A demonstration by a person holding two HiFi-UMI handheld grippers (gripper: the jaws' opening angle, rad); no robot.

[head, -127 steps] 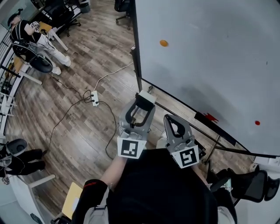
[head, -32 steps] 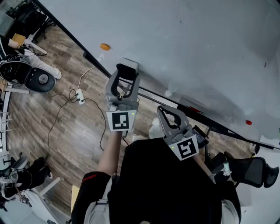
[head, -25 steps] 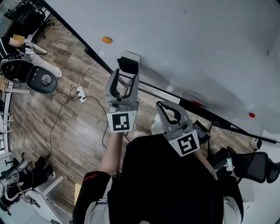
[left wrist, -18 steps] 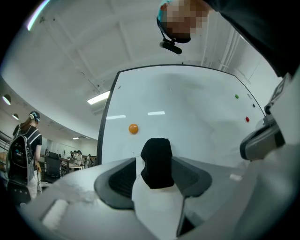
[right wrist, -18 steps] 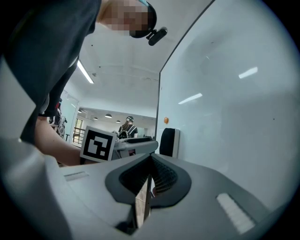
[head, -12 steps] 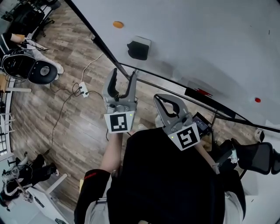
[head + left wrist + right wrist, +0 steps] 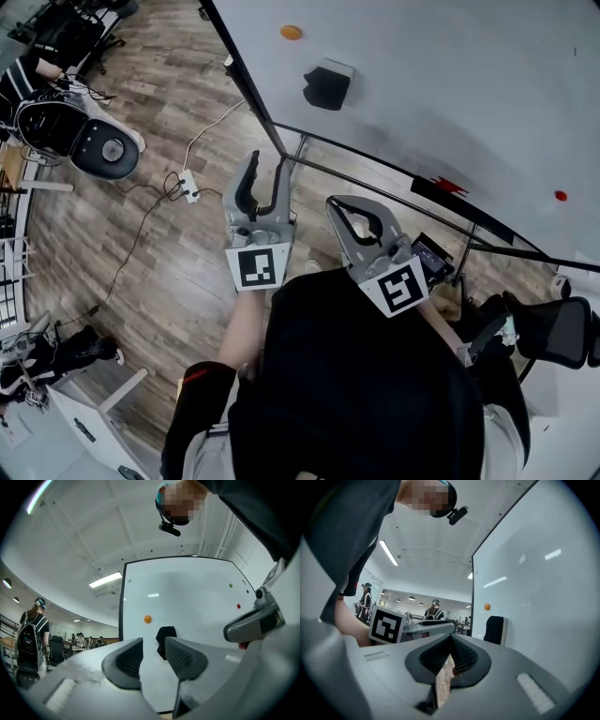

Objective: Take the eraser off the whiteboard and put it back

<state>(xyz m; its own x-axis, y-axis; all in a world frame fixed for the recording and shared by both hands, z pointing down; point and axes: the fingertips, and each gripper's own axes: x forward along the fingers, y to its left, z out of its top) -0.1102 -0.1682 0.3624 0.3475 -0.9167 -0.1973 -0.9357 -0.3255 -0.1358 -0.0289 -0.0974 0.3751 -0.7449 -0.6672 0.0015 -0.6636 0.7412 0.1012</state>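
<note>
The left gripper [image 7: 266,173] has its jaws apart with nothing in them, and they have just been closing a bit. The right gripper [image 7: 345,204] is squeezed tight and empty. The eraser [image 7: 326,86] sticks on the whiteboard [image 7: 450,84] near its left edge, just beside an orange dot [image 7: 292,32]. It looks put back. Next, both hands only need to rest.
</note>
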